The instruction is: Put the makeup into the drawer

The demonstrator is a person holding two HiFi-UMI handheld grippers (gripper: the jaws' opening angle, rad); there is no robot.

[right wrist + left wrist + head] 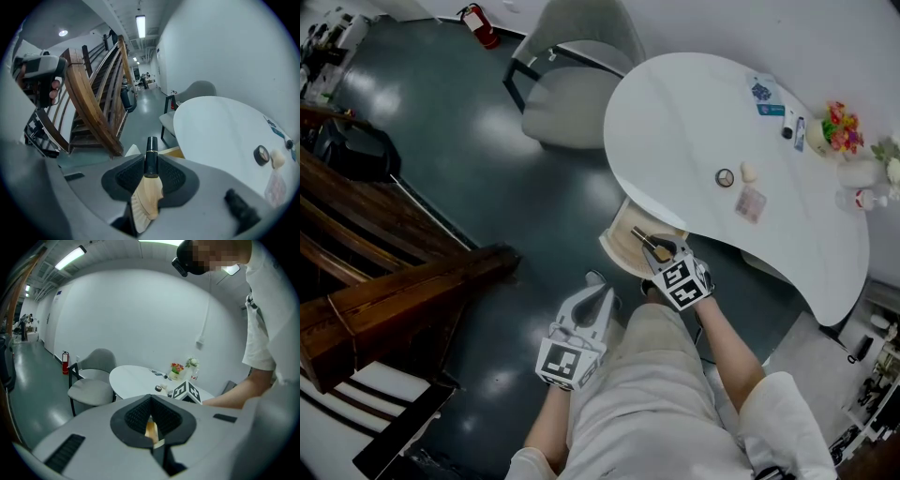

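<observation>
While the right claw (664, 255) pinches a makeup brush (150, 159) where black handle meets tan bristles, it hangs above the open wooden drawer (622, 239) under the white surface's (694, 131) near edge, apparently so the brush can drop straight in. Closed and empty, the left claw (598, 286) sits low, just short of the drawer, leaving its mouth free.

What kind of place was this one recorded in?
Probably an open hall or lobby of an office-type building: a wooden staircase rises beside a polished dark floor, with a white curved table, a grey chair and a fire extinguisher.
</observation>
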